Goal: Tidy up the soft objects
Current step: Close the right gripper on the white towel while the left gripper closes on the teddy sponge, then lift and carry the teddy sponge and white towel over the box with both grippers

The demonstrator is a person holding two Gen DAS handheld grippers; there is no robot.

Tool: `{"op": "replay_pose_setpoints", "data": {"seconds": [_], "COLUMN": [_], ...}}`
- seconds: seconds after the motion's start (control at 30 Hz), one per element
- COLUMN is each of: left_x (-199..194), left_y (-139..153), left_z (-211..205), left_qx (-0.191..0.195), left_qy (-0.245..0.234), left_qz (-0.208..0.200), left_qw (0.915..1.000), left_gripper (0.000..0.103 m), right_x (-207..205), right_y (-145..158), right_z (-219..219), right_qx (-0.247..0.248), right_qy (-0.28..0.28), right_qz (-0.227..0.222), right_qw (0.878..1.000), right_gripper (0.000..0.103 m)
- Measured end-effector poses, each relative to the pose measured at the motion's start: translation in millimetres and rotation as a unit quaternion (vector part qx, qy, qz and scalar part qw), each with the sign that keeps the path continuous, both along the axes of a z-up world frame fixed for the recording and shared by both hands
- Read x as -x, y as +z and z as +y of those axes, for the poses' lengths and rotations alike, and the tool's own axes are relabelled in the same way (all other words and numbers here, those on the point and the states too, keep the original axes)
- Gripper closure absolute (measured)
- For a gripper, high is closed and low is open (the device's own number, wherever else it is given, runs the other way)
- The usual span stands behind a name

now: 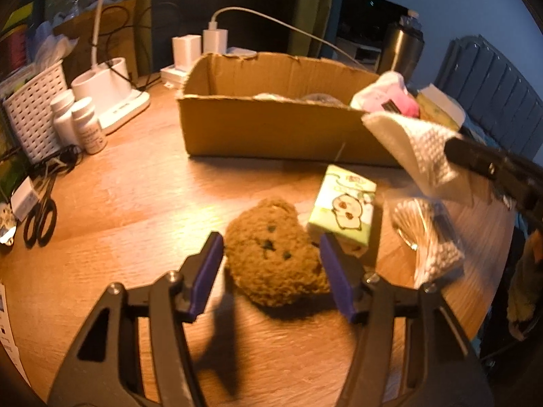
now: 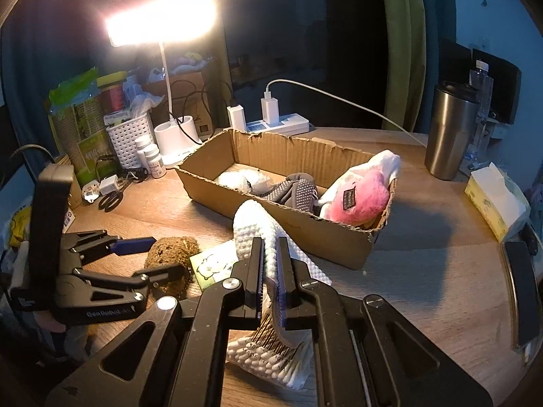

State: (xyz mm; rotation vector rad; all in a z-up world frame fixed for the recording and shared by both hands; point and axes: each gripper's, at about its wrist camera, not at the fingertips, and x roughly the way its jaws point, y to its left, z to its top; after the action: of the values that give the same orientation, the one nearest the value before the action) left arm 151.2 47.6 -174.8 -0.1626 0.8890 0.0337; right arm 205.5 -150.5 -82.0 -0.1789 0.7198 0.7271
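A brown plush bear head [image 1: 275,254] lies on the wooden table, between the open fingers of my left gripper [image 1: 271,254], which touch nothing. It also shows in the right wrist view [image 2: 173,254]. My right gripper [image 2: 270,247] is shut on a white textured cloth [image 2: 258,227] and holds it above the table, near the cardboard box [image 2: 305,234]. The cloth also shows in the left wrist view [image 1: 417,149]. The box holds a pink plush [image 2: 359,200], a grey dotted item [image 2: 298,191] and a white soft item [image 2: 241,179].
A green tissue pack [image 1: 346,210] and a bag of cotton swabs [image 1: 427,234] lie right of the bear. Scissors [image 1: 40,220], pill bottles [image 1: 85,125], a white basket [image 1: 34,108] and a lamp base [image 1: 112,95] stand left. A steel tumbler [image 2: 448,132] and tissue box [image 2: 492,200] stand right.
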Motion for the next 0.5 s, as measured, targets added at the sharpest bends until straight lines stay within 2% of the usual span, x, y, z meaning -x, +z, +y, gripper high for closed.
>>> {"op": "replay_pose_setpoints", "data": {"seconds": [0.07, 0.13, 0.27, 0.5], "left_x": [-1, 0, 1, 13], "left_y": [-4, -5, -2, 22], "left_z": [-2, -3, -1, 3], "left_qx": [-0.002, 0.007, 0.009, 0.013], "left_qy": [-0.006, -0.018, -0.024, -0.021], "left_qz": [0.001, -0.001, -0.006, -0.045], "left_qw": [1.0000, 0.9998, 0.9997, 0.9987], "left_gripper": [0.044, 0.053, 0.062, 0.062], "right_x": [0, 0, 0, 5], "right_y": [1, 2, 5, 14], "right_z": [-2, -3, -5, -2], "right_qx": [-0.002, -0.004, -0.007, -0.009], "right_qy": [-0.001, -0.001, -0.002, 0.003], "right_qz": [0.000, -0.003, -0.005, -0.016], "right_qw": [1.000, 1.000, 1.000, 1.000], "right_gripper": [0.096, 0.096, 0.096, 0.096]}}
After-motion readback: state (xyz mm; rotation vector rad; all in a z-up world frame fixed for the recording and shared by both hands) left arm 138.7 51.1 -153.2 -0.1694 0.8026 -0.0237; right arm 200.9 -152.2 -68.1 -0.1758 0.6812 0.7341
